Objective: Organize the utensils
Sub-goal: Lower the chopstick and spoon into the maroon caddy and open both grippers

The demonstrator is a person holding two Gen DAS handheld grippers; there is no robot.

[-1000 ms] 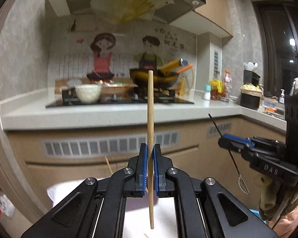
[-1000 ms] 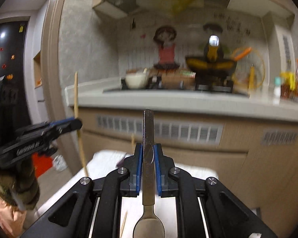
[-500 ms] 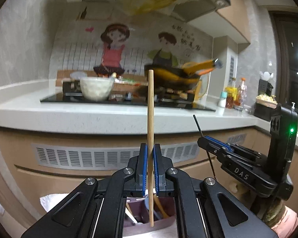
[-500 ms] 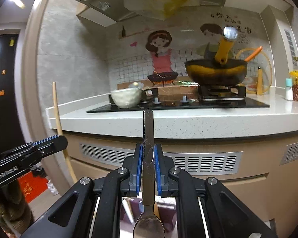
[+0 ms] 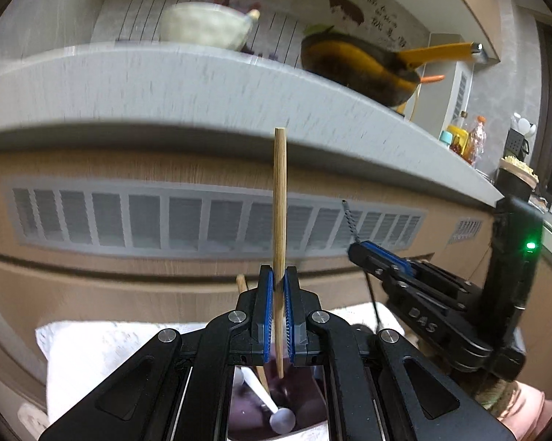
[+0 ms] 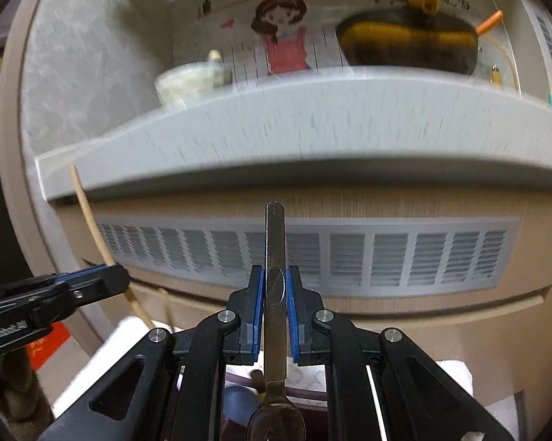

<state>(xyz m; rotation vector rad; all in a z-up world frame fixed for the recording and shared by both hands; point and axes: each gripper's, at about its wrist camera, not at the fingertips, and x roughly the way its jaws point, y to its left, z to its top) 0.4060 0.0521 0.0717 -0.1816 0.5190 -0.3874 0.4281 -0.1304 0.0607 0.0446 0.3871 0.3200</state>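
Note:
My left gripper (image 5: 278, 286) is shut on a wooden chopstick (image 5: 278, 198) held upright, its lower tip over a dark purple utensil holder (image 5: 305, 408) that holds a white spoon (image 5: 261, 393) and another chopstick (image 5: 242, 283). My right gripper (image 6: 275, 290) is shut on a metal spoon (image 6: 274, 242), handle up, bowl down over the same holder (image 6: 312, 400). Each gripper shows in the other's view: the right one (image 5: 382, 257) at the right, the left one (image 6: 92, 279) at the left with its chopstick (image 6: 88, 220).
The holder stands on a white cloth (image 5: 103, 345) in front of a wooden cabinet with a grey vent grille (image 5: 147, 217). Above is a grey countertop (image 5: 165, 84) with a white bowl (image 5: 206, 25) and a yellow-black pan (image 5: 360, 66).
Both grippers have dropped lower toward the holder with their utensils still gripped. The countertop now sits higher in both views and the holder's inside shows more.

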